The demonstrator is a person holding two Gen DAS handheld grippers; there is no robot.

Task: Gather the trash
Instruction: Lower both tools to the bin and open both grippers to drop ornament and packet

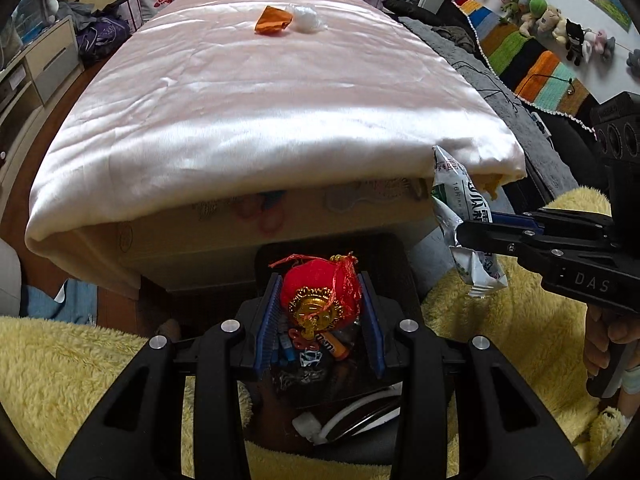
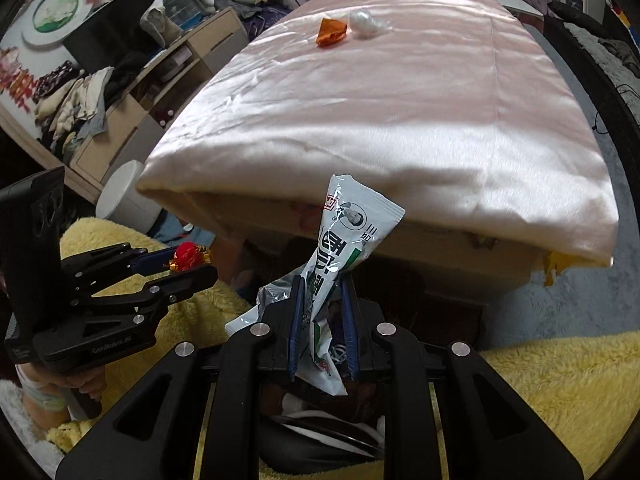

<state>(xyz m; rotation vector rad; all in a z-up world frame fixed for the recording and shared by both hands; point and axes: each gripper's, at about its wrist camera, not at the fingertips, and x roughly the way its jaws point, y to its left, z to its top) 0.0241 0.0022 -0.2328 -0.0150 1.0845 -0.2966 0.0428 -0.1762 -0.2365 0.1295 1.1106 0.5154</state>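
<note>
The left gripper (image 1: pixel 322 300) clamps a red lantern ornament (image 1: pixel 320 294) with gold trim, low centre of its frame, above a black bin (image 1: pixel 404 256) of litter. The right gripper (image 2: pixel 322 320) pinches one crumpled white-green wrapper (image 2: pixel 340 248). Two scraps lie on the pink bed (image 1: pixel 248 112), upper centre: one orange wrapper (image 1: pixel 273 20), one white wad (image 1: pixel 308 20).

I see the bed (image 1: pixel 260 120) edge just ahead; open quilt beyond, save an orange wrapper (image 1: pixel 273 20) and white wad (image 1: pixel 307 19).
</note>
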